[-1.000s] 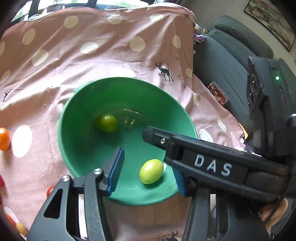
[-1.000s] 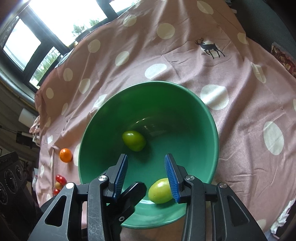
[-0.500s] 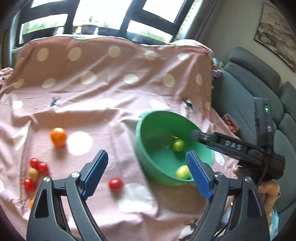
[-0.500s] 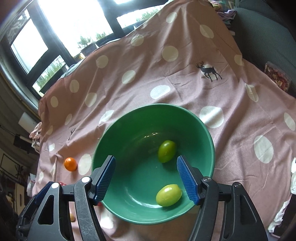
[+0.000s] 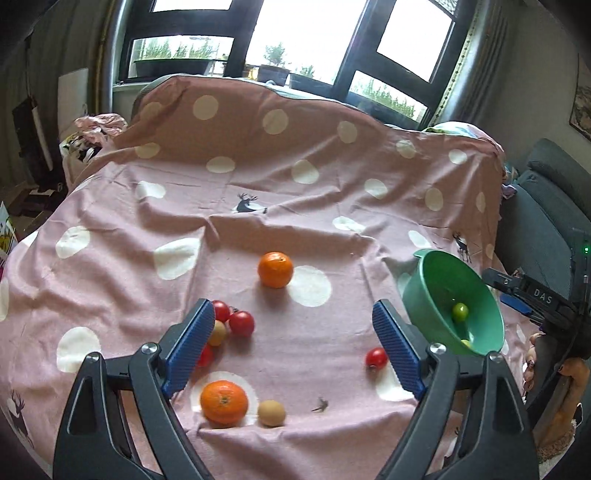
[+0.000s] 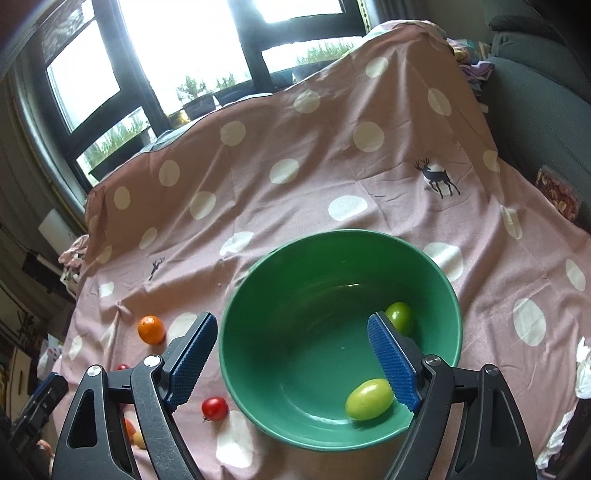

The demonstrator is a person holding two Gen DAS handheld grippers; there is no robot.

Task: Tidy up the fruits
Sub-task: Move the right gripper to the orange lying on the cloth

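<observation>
We count two green fruits (image 6: pixel 369 399) in the bowl (image 6: pixel 255 354) and two oranges (image 5: pixel 224 401) at six and twelve o'clock; our left gripper (image 5: pixel 293 352) stands released and empty, the right gripper (image 6: pixel 291 363) is opening, empty.

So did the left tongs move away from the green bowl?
Yes. The left tongs were right over the green bowl before; now the bowl sits off to their right, and they hang open above the scattered tomatoes and oranges on the spotted cloth.

Pink polka-dot cloth (image 5: pixel 295 206), window (image 5: pixel 306 33), grey sofa (image 5: pixel 546 206).
</observation>
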